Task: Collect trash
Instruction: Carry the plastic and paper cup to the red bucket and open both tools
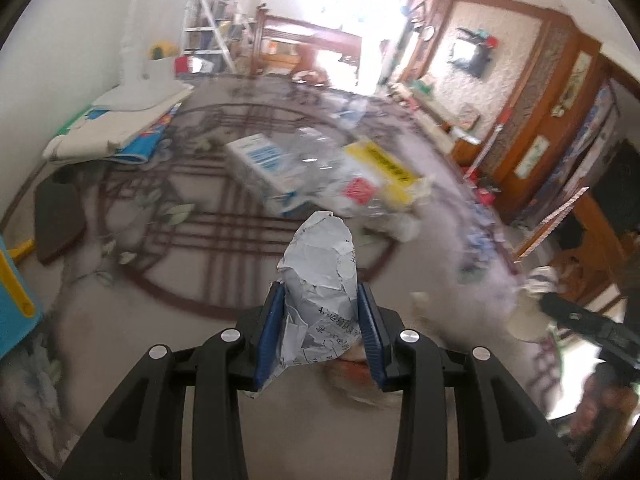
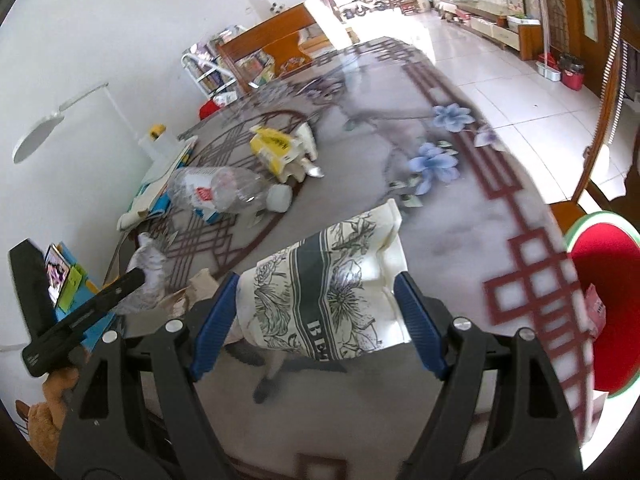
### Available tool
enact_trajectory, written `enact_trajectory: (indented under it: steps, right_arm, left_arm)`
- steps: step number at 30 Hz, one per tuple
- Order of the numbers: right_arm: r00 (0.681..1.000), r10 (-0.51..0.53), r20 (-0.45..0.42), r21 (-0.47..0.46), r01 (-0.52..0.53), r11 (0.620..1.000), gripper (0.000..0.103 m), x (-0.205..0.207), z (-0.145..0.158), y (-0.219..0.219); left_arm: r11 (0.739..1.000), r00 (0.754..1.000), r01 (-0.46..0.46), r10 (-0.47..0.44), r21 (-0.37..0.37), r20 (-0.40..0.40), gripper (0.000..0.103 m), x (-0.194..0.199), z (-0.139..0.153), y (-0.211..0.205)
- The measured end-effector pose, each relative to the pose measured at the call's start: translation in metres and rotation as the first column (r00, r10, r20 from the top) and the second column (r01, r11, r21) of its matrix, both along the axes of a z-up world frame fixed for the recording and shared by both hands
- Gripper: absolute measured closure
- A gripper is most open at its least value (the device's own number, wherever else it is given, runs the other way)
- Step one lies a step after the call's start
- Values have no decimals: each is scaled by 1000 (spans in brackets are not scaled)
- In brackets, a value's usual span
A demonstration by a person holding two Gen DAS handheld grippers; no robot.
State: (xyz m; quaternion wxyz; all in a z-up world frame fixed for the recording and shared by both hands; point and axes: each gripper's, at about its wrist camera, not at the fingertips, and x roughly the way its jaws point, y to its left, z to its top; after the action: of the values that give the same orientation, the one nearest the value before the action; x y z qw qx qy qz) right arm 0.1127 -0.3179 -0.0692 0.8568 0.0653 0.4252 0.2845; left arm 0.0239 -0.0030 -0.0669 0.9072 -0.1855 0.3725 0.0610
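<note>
Left gripper (image 1: 320,320) clamped narrow on a crumpled wad of printed paper (image 1: 320,280); the blue pads (image 1: 272,328) press it from both sides and the wad sticks up past the fingertips, clear of the table. Right gripper (image 2: 320,312) set wide, its blue pads (image 2: 216,320) bearing on either side of a crushed paper cup (image 2: 328,280) printed with dark flowers and a grey band; the cup lies sideways between the fingers, rim pointing away from the camera, held above the table. In the right wrist view the left gripper (image 2: 140,276) shows at lower left, dark, with the paper wad (image 2: 148,268) at its tip. In the left wrist view the right gripper (image 1: 548,304) shows at the right edge with something pale at its tip, too blurred to name. More trash sits together on the patterned tablecloth (image 2: 440,220), well ahead of both grippers: a clear plastic bottle (image 2: 216,190) lying on its side with a red-and-white label, its white cap (image 2: 279,198) toward the table's middle; a blue-and-white carton (image 1: 260,168) touching it; a crushed yellow-and-white box (image 2: 280,152) just beyond. A stack of folded papers and booklets (image 1: 116,128) lies by the wall, with a white lamp (image 2: 40,132) above. A red stool (image 2: 600,300) stands beside the table on the right.
</note>
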Motion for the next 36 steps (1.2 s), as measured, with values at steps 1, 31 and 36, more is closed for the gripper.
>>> enact_trajectory:
  steps: [1, 31, 36]
  right_arm:
    - [1000, -15, 2, 6, 15, 1000, 27, 1, 0, -8]
    - [852, -520, -57, 179, 521, 835, 26, 14, -3, -234]
    - [786, -616, -49, 173, 614, 770, 26, 10, 0, -256]
  left_arm:
    - [1000, 1000, 16, -16, -2, 10, 68, -1, 4, -7]
    - [870, 875, 484, -483, -88, 42, 68, 98, 23, -259]
    - [829, 838, 541, -546, -142, 6, 68, 116, 8, -296]
